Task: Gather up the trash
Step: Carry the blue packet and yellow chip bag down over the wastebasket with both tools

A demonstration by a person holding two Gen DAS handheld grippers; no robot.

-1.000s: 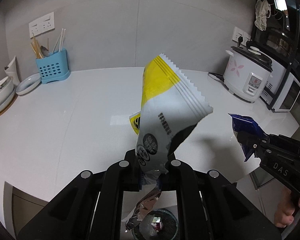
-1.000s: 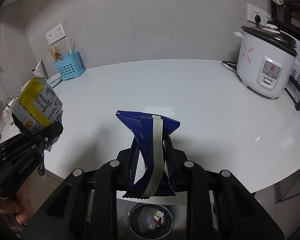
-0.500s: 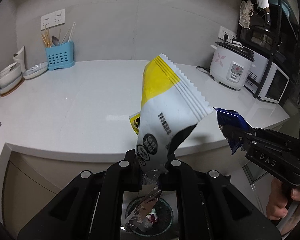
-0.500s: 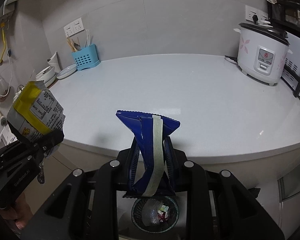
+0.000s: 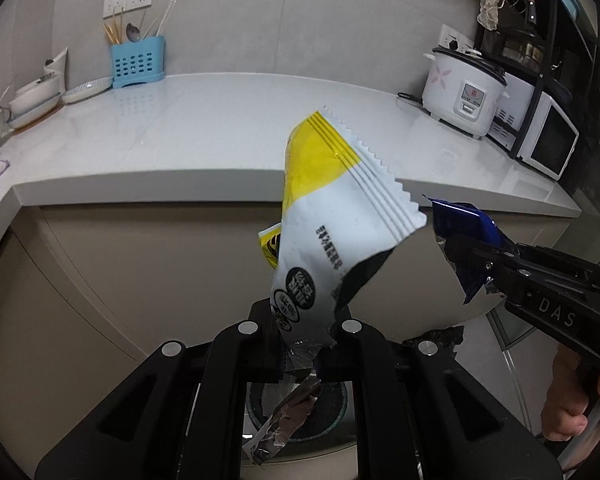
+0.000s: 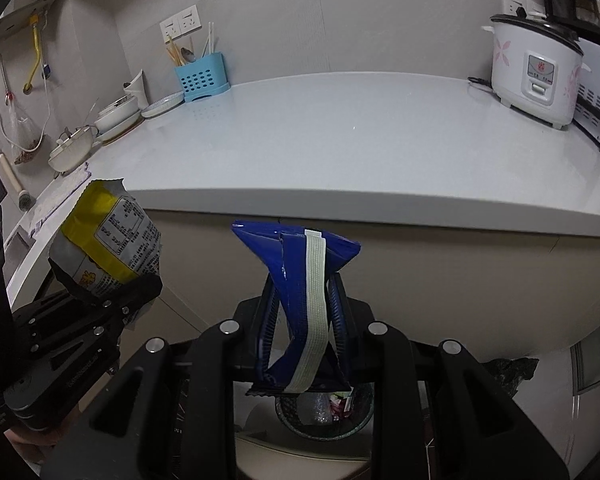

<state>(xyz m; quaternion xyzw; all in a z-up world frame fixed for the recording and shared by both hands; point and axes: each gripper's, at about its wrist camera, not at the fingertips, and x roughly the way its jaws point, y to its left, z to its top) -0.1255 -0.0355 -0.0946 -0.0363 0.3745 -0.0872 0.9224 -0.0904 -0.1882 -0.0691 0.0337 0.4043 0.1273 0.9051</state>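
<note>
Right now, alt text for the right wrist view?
The right tongs grip a crumpled blue snack wrapper with a pale stripe, above a mesh trash bin on the floor. At left, the left tongs hold a yellow and white wrapper. Behind is a white countertop with a rice cooker.

A yellow and white wrapper (image 5: pixel 332 216) with black print and a zigzag edge is seen, its inside silver. A deep blue wrapper (image 6: pixel 300 276) is crossed by a cream stripe. The table (image 6: pixel 340 136) is plain white. A pale blue perforated utensil holder (image 5: pixel 138 62) and a white rice cooker (image 6: pixel 536 68) with pink flowers are shown. Both grippers are black.
</note>
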